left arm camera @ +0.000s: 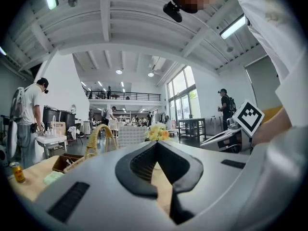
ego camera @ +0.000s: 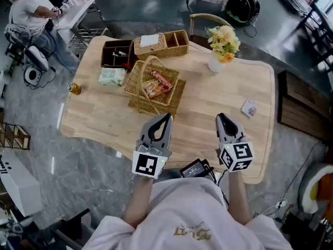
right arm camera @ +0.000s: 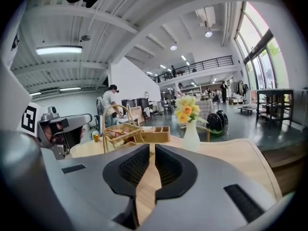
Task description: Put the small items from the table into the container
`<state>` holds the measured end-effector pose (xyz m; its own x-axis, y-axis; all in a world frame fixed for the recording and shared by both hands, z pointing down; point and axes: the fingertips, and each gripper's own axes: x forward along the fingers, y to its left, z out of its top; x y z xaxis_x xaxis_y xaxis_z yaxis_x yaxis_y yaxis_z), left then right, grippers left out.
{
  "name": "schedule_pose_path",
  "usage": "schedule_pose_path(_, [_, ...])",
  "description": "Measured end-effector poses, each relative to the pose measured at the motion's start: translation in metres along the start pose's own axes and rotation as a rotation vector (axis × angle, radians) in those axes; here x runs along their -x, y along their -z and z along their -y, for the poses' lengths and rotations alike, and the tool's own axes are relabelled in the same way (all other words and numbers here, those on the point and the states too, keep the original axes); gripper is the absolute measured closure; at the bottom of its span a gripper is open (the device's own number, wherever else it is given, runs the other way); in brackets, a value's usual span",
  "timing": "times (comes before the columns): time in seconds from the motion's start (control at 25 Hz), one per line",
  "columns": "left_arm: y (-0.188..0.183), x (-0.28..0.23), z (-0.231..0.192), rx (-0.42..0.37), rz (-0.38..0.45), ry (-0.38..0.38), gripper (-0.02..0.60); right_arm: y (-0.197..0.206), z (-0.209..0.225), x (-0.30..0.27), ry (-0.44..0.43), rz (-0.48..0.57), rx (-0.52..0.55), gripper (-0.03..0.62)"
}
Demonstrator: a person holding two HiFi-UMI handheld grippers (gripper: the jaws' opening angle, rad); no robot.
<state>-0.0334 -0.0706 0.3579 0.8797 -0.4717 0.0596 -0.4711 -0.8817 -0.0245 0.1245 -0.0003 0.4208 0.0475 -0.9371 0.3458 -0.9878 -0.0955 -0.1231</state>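
Logged pale wood grain on table (ego camera: 218, 108). Noted tan wicker weave on basket (ego camera: 136, 77), red-orange wrappers (ego camera: 157, 83) inside. Recorded white vase (ego camera: 215, 65), yellow and cream flowers (ego camera: 223, 39), pale green packet (ego camera: 112, 76), gold can (ego camera: 75, 88). Marked grey left gripper (ego camera: 167, 117) and right gripper (ego camera: 221, 116), black-and-white square markers.

Snacks (ego camera: 157, 84) in wicker basket (ego camera: 134, 82) (sm. packet (ego camera: 249, 108) apart, right)
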Motion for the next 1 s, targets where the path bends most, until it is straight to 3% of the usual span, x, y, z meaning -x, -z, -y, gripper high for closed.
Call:
schedule_pose_path(0.2, [0.029,-0.032,0.043,-0.010,-0.074,0.027,0.577,0.025,0.075,0.025,0.073,-0.039,-0.054,0.556])
schedule_pose_path(0.4, [0.060,-0.067,0.082,-0.084,-0.086,0.076,0.577,0.050,0.136,0.043,0.101,-0.093,-0.072,0.551])
schedule_pose_path(0.52, [0.075,-0.088,0.102,-0.068,-0.128,0.086,0.577,0.064,0.167,0.047,0.119,-0.121,-0.071,0.546])
schedule_pose_path(1.0, [0.116,-0.162,0.155,-0.093,-0.185,0.212,0.577,0.118,0.250,0.047,0.224,-0.218,-0.125,0.505])
